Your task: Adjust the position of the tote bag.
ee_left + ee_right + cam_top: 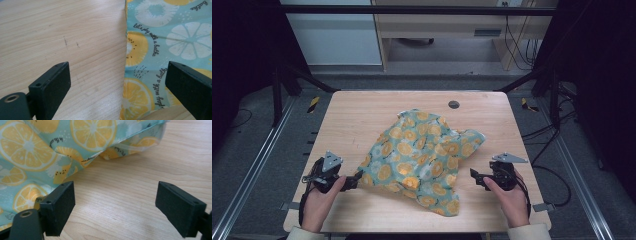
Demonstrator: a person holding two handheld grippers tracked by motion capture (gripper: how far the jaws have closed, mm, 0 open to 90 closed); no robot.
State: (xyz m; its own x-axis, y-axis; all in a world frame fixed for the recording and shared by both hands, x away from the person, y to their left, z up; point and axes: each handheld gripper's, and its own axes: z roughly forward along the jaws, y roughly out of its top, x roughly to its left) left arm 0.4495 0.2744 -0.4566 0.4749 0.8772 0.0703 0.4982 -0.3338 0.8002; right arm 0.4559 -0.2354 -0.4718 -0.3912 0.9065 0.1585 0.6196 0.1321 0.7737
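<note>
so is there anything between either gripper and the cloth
Nothing visible. The left gripper is open with the cloth edge already lying between its jaws. The right gripper is open over bare table, with only wood between it and the cloth's near folds.

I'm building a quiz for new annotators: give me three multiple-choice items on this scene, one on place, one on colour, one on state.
1. Where does the citrus-print cloth lie?
A. on the wooden table
B. on the floor
C. over a chair

2. What is the cloth's background colour?
A. red
B. teal
C. black

3. How do the left tool and right tool stand?
A. both clamped on cloth
B. one holds a cup
C. both open, holding nothing

Answers:
1 A, the cloth is crumpled mid-table.
2 B, teal surrounds the orange slices.
3 C, the jaws stand wide apart in each gripper view.
</note>
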